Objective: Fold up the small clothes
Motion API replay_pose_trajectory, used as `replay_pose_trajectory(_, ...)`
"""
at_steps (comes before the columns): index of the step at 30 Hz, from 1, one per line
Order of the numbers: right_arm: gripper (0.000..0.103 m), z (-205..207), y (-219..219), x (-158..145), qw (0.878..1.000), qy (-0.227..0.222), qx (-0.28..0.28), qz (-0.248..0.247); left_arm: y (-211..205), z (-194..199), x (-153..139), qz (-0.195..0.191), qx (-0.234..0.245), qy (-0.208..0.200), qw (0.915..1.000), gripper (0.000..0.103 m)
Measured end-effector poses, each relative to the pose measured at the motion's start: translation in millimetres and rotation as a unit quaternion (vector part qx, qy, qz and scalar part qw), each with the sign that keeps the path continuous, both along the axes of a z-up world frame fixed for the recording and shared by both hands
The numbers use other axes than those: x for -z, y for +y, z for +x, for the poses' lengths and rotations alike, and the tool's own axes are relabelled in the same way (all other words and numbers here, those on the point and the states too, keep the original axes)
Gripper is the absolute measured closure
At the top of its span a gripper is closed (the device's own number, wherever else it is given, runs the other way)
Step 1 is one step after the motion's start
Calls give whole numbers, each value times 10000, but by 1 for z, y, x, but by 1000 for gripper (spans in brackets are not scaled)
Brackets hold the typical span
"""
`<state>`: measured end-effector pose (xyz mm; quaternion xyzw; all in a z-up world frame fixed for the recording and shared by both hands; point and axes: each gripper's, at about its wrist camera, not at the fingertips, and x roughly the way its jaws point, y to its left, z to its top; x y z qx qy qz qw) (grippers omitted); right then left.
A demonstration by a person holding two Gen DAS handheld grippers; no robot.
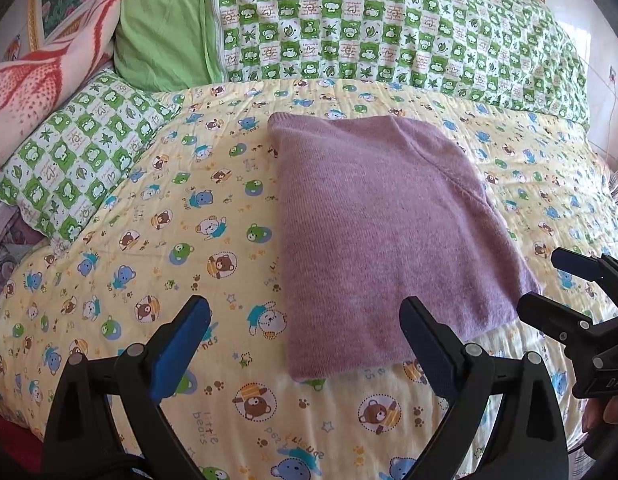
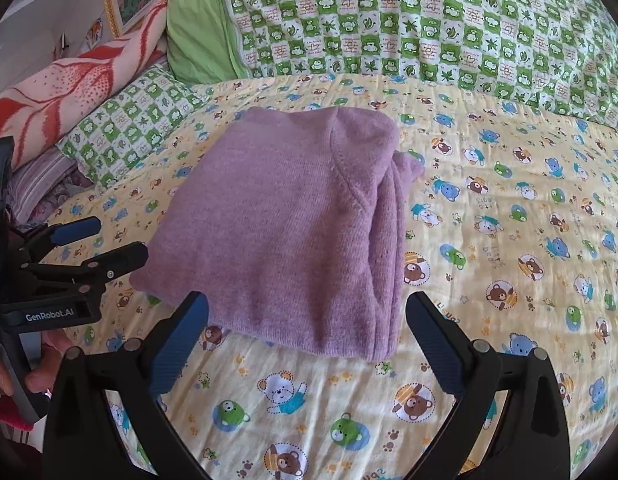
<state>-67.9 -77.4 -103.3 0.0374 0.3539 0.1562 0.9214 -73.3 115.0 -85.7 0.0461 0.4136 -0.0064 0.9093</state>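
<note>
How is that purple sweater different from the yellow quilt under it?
The purple sweater is plain, fuzzy knit; the yellow quilt is smooth and printed with cartoon bears. The sweater is small and folded into a layered bundle; the quilt lies spread out, reaching well beyond it on every side. Both are soft cloth, and no tool touches either.

The purple sweater [image 2: 277, 216] is a soft, fuzzy ribbed knit, matt. The yellow bear-print quilt [image 2: 509, 240] under it looks like thin, slightly crinkled cotton, stitched and matt. The green checked cover [image 1: 389, 20] is smooth printed cloth. The left gripper [image 1: 305, 340] has matt black plastic arms, textured blue pads [image 1: 181, 352] and small shiny metal pins
</note>
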Motion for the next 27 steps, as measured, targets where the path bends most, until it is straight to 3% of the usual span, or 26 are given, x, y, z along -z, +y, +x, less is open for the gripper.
replay_pose_trajectory(27, 4, 29, 7, -4, 9997, 259, -30, 20, 6, 26, 9, -147, -58, 337, 9993, 7)
